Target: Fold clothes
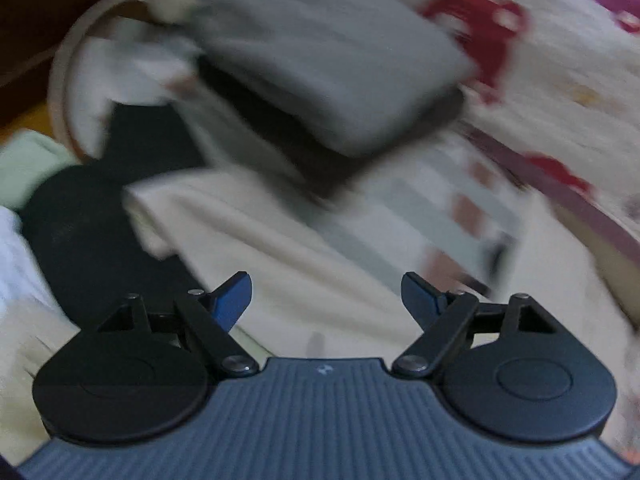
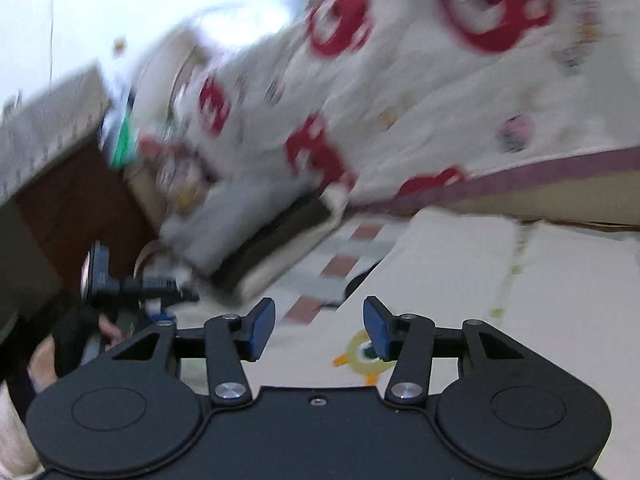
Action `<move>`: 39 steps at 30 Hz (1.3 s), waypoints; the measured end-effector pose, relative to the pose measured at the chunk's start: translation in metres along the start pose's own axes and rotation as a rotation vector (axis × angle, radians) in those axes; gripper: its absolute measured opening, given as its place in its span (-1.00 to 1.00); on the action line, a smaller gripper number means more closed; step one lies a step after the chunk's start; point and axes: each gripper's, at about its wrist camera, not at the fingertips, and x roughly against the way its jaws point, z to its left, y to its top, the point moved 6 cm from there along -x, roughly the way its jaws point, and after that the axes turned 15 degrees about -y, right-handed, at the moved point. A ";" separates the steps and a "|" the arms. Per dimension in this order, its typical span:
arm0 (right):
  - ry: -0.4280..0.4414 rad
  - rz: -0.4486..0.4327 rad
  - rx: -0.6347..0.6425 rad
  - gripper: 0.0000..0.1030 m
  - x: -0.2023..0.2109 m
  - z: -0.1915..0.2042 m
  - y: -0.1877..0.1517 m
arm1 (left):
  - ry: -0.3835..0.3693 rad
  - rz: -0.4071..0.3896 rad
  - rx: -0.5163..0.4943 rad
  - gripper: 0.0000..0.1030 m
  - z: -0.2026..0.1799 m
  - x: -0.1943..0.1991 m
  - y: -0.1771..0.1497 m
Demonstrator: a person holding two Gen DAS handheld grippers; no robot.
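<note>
Clothes lie across a cream bedsheet (image 1: pixel 304 248) beside a white blanket (image 2: pixel 460 92) printed with red rings: a folded stack (image 1: pixel 328 64), grey on top of black, rests near a round basket (image 1: pixel 60 80), with a black garment (image 1: pixel 92 232) loose at the left. The left gripper (image 1: pixel 326 300) and right gripper (image 2: pixel 319 328) both hover with jaws wide apart, nothing between them. The pictures are blurred.

Both wrist views look forward over their own fingers, tilted and blurred, near the bed; both seemingly share the folded grey stack (image 1: pixel 320 60) (image 2: pixel 224 224).
</note>
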 end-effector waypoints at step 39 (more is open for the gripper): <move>-0.106 0.443 -0.202 0.07 -0.158 -0.039 -0.089 | 0.012 -0.338 -0.005 -0.90 0.097 -0.036 0.043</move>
